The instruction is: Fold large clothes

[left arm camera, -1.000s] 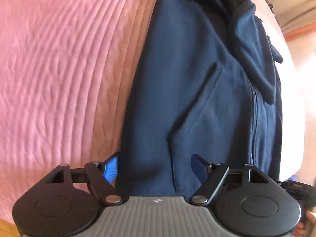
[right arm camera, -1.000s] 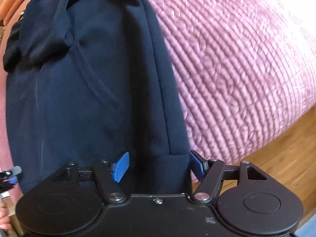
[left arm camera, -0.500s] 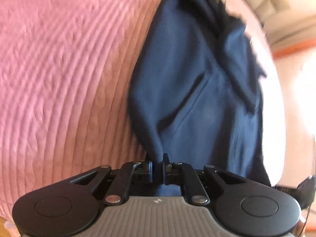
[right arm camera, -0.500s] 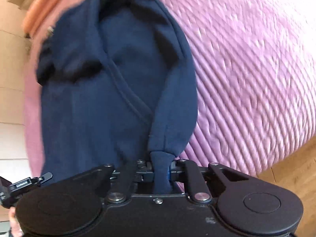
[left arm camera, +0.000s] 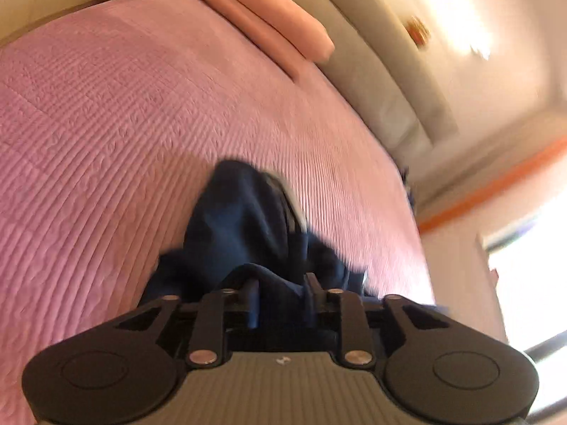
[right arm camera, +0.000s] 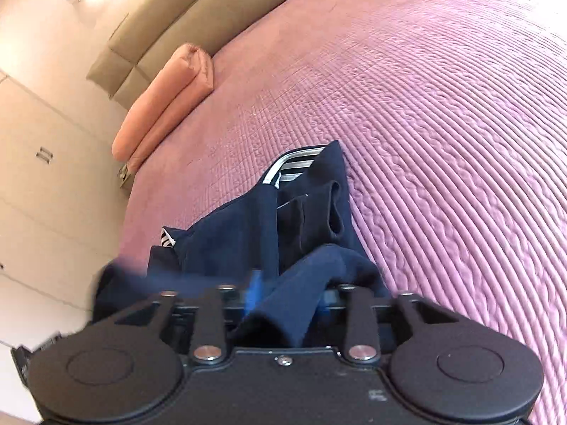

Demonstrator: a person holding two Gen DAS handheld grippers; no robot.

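**Hem carried up the bed, both jaws parting**

The left hand-held gripper (left arm camera: 281,295) and right hand-held gripper (right arm camera: 285,299) both point low along the pink bed (left arm camera: 106,113), jaws apart with cloth lying loosely between them. One navy jacket (right arm camera: 248,244) sits bunched at lower centre of each view, striped lining showing. One peach pillow (right arm camera: 166,99) lies at upper left. Half a second ago both jaws pinched the hem, and the jacket lay stretched out long.
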